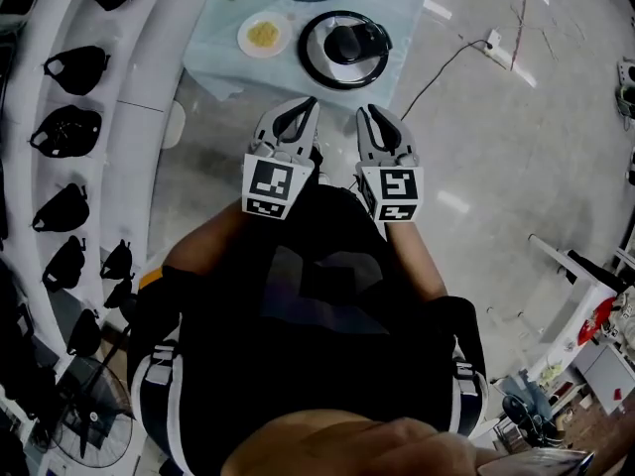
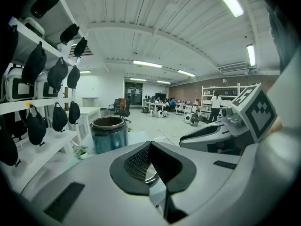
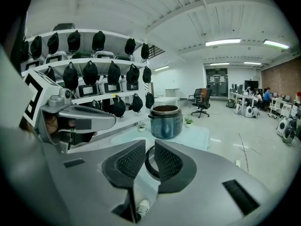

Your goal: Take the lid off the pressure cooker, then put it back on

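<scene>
Jaws: left gripper (image 1: 310,105) together, right gripper (image 1: 367,113) narrowly apart (both empty) | lid (image 1: 344,48) on table (image 1: 213,38) ahead, untouched

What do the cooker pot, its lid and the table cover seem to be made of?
Cooker pot: bluish wall with glossy reflections, painted or coated metal by the look; brighter rim, likely steel. Lid: shiny metal-looking outer ring, matte black centre handle, probably plastic. Table cover: pale blue thin sheet with soft creases, cloth or plastic, cannot tell which.
</scene>
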Motion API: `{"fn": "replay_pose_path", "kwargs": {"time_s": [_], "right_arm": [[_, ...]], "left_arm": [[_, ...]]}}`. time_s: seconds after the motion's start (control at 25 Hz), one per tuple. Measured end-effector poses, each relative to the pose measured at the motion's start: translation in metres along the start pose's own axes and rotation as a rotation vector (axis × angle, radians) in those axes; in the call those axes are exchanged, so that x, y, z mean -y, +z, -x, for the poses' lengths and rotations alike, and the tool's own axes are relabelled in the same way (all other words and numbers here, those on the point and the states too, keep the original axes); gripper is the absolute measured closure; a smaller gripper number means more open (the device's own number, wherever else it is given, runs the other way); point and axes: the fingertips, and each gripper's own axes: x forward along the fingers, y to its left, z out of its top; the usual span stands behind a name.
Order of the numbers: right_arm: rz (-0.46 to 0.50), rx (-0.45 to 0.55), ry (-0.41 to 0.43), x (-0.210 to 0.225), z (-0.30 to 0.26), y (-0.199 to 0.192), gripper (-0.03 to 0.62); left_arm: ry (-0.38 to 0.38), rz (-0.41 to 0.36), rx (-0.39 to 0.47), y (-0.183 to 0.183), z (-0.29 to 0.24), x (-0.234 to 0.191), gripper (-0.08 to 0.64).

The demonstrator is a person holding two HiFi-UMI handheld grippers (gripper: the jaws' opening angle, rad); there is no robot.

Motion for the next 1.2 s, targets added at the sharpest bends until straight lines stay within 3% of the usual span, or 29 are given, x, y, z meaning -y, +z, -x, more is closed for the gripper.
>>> {"fn": "replay_pose_path", "kwargs": {"time_s": [0.52, 1.2], "right_arm": [[0.034, -0.123, 0.005, 0.053, -0.134, 0.014, 0.405], [0.072, -0.241, 0.025, 0.077, -0.238, -0.044, 0.301]], "left_arm": [[0.059, 0.071, -0.080, 0.001, -0.098, -0.097, 0.552], [0.125, 0.057, -0.181, -0.046, -0.165, -0.149, 0.552]]}}
